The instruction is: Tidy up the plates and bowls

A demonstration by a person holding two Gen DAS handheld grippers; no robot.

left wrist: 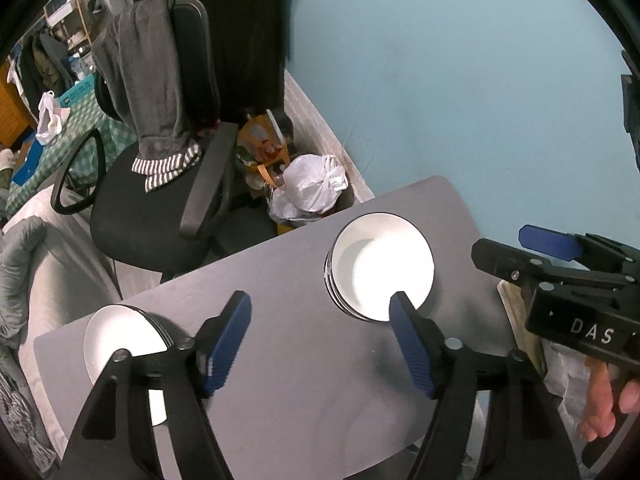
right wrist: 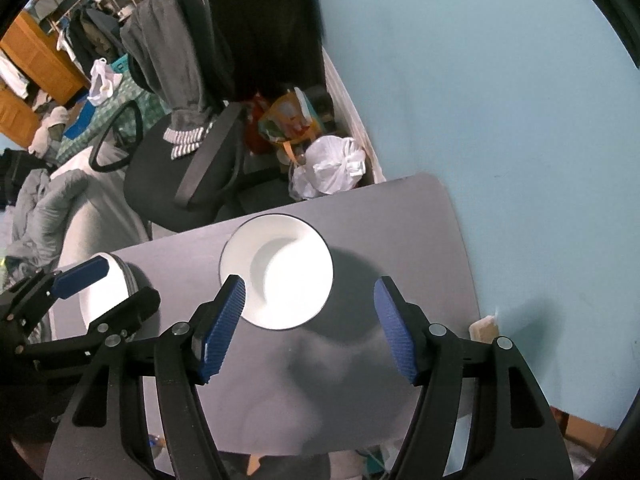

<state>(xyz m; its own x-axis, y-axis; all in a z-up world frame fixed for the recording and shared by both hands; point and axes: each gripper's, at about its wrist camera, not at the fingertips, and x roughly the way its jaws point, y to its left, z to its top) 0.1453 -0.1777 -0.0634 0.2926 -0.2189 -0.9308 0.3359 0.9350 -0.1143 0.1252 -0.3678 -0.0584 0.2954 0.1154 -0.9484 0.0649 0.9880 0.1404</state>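
Observation:
A stack of white bowls (left wrist: 380, 266) with dark rims sits on the grey table (left wrist: 288, 360) toward its far right; it also shows in the right wrist view (right wrist: 280, 270). A stack of white plates (left wrist: 120, 336) sits at the table's left edge, also in the right wrist view (right wrist: 106, 296). My left gripper (left wrist: 320, 340) is open and empty above the table between the two stacks. My right gripper (right wrist: 310, 320) is open and empty, hovering just in front of the bowls; it also shows at the right of the left wrist view (left wrist: 532, 250).
A black office chair (left wrist: 160, 200) with grey clothes draped on it stands beyond the table. White plastic bags (left wrist: 316, 184) and clutter lie on the floor by the blue wall (left wrist: 460, 80). A bed with grey bedding (left wrist: 36, 264) is at the left.

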